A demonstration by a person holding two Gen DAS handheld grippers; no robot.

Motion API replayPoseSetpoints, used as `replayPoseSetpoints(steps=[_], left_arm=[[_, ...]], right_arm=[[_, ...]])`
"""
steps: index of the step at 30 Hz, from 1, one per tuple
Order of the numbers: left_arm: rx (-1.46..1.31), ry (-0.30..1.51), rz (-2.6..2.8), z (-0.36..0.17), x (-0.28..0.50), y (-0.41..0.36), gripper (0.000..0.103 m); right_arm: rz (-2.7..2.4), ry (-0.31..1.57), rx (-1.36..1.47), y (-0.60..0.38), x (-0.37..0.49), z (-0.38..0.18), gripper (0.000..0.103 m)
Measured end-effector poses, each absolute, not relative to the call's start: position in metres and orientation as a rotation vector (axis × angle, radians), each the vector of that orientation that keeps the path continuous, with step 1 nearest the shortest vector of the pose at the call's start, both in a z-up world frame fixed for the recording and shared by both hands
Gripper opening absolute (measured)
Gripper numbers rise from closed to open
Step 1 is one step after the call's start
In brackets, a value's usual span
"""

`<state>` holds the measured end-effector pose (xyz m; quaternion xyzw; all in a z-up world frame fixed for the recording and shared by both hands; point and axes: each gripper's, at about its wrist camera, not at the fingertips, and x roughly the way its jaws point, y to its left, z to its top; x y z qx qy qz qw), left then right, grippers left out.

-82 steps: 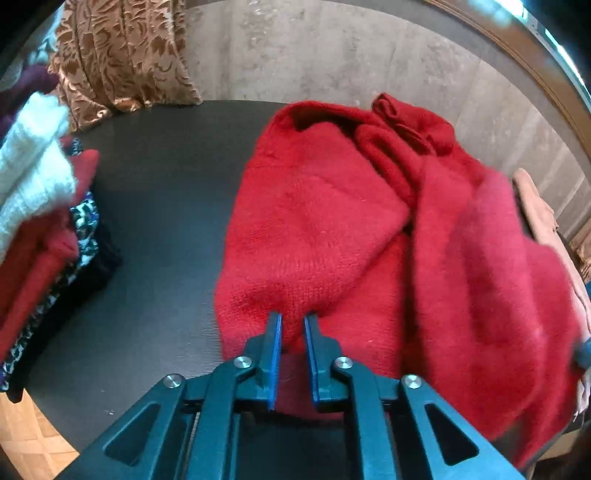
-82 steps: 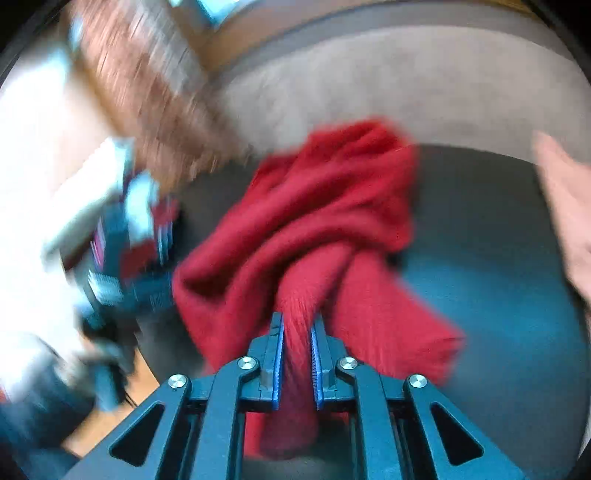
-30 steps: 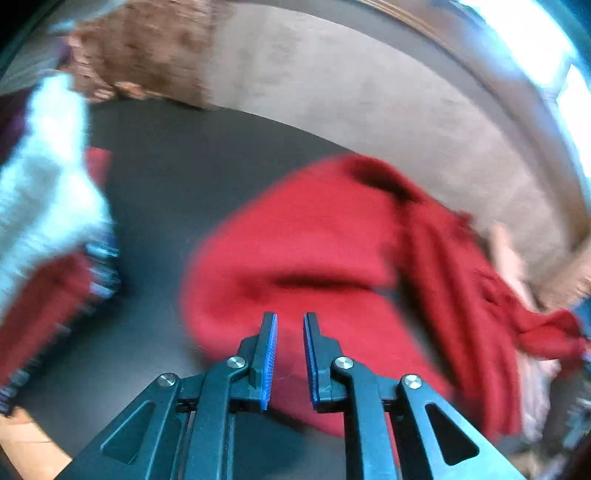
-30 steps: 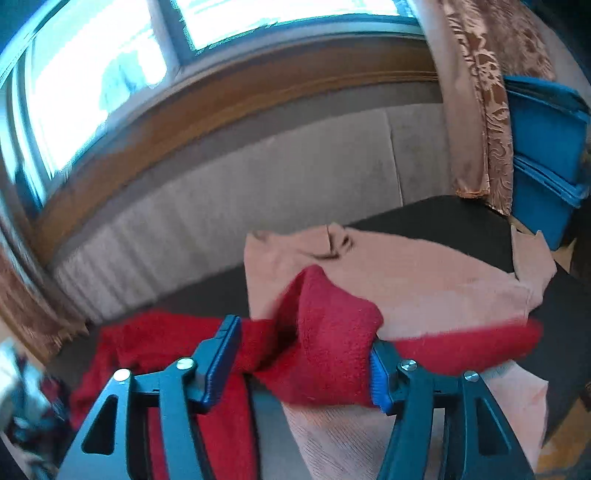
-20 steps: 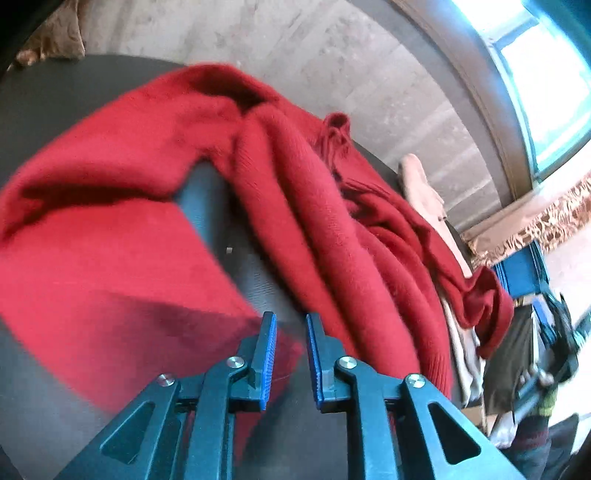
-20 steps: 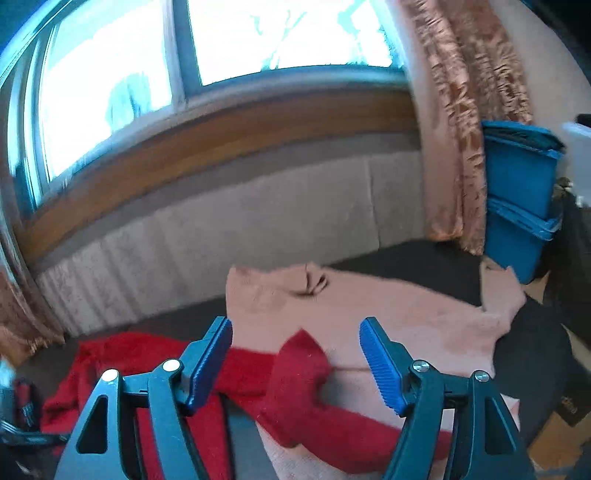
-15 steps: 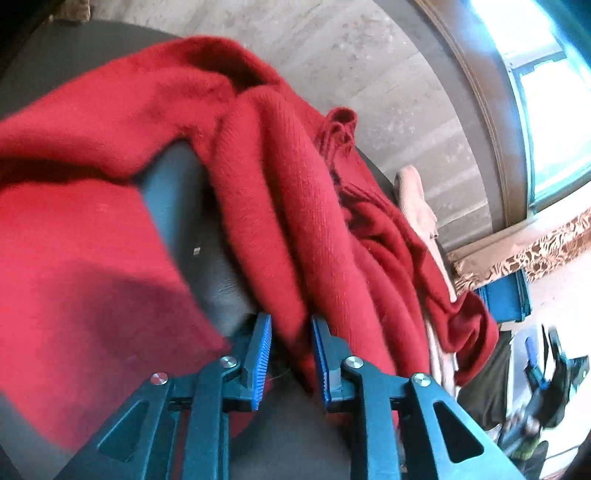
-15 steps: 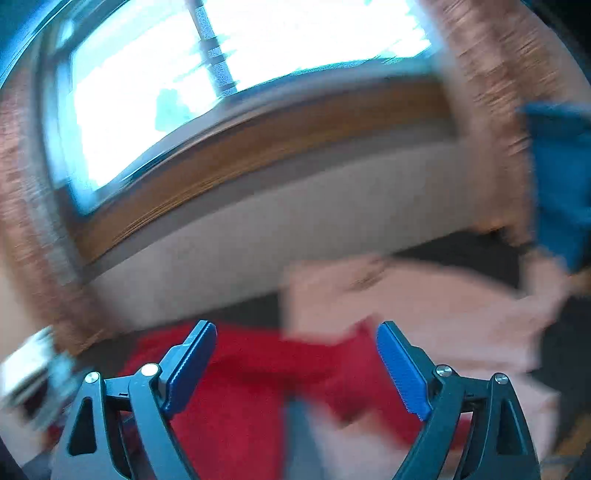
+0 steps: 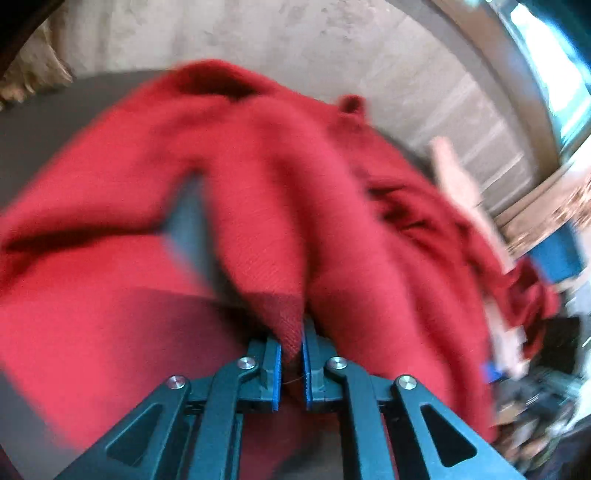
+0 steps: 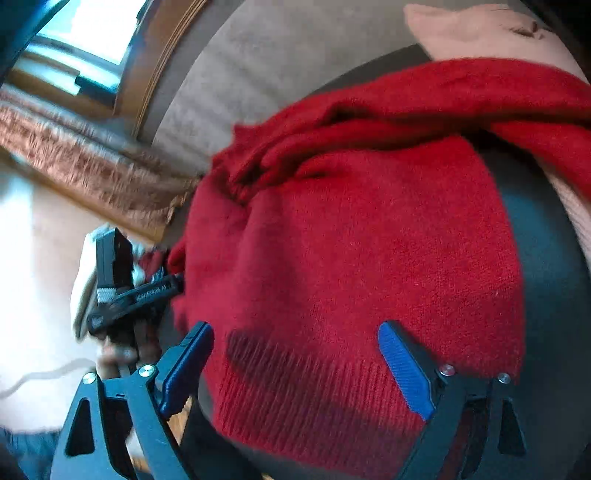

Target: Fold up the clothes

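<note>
Left wrist view, blurred: red knit sweater [image 9: 110,314] spread over the dark desk [image 9: 44,122], long axis running from lower left toward upper right, one sleeve trailing right over a pale pink garment [image 9: 454,177] near the desk's right edge. A wedge of bare desk shows between two folds left of centre. Left claw [image 9: 291,363] low centre, pointing forward along the cloth, blue pads nearly together and pinching a raised fold of the sweater between them. Grey textured wall behind, blue bin [image 9: 554,258] far right.

Right wrist view, camera rolled: patterned brown curtain [image 10: 81,162] and window at upper left, the other black gripper tool [image 10: 133,295] at the sweater's left edge. Red knit sweater [image 10: 351,258] fills the centre, ribbed hem nearest the camera, body pointing away toward the bunched collar end at upper left, a sleeve stretching right across the pale pink garment [image 10: 480,33]. Right claw [image 10: 295,365] spread wide, hovering at the hem; hem cloth lies between the blue pads, neither pad clearly pressing it. Dark desk [image 10: 546,258] bare at right.
</note>
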<state>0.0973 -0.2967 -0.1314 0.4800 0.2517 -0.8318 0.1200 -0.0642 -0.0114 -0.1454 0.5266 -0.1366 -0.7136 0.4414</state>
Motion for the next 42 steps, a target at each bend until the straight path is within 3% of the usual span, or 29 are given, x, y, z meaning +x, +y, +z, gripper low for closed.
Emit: replayPoseSetpoints(steps=[1,4,8,14,21,25,29,34,40,42], left_arm=[[1.401,0.698,-2.404,-0.128,0.115,-0.306,0.007],[1.397,0.642,-2.334,-0.116,0.166,-0.331,0.007],[1.336,0.743,-2.387,-0.1,0.218,-0.342,0.012],[1.176,0.875,-2.337,-0.094,0.256,-0.359,0.012],[1.184,0.746,-2.144,-0.124,0.251,-0.384,0.013],[1.216,0.568,-2.178,-0.132,0.217,-0.375,0.014],[1.224,0.52,-2.18,-0.136,0.173,-0.384,0.013],[1.219,0.489,-2.126,-0.138,0.109,-0.427,0.013],[1.229,0.365,-1.946,-0.139,0.048,-0.493,0.013],[1.22,0.441,-1.965,-0.129,0.059,-0.497,0.012]], right_arm=[[-1.78,-0.333,1.299,-0.006,-0.063,-0.146,0.09],[-1.802,-0.326,1.281,0.011,-0.06,-0.147,0.071],[-1.76,-0.336,1.286,0.015,-0.06,-0.147,0.071],[-1.783,-0.275,1.296,0.008,-0.057,-0.15,0.071],[-1.776,-0.202,1.27,-0.002,-0.051,-0.149,0.089],[-1.792,-0.112,1.249,-0.015,-0.043,-0.148,0.103],[-1.808,-0.031,1.245,-0.021,-0.039,-0.148,0.103],[-1.771,-0.174,1.252,-0.006,-0.049,-0.153,0.103],[-1.774,-0.12,1.215,-0.008,-0.042,-0.152,0.103],[-1.796,-0.093,1.183,-0.008,-0.037,-0.151,0.103]])
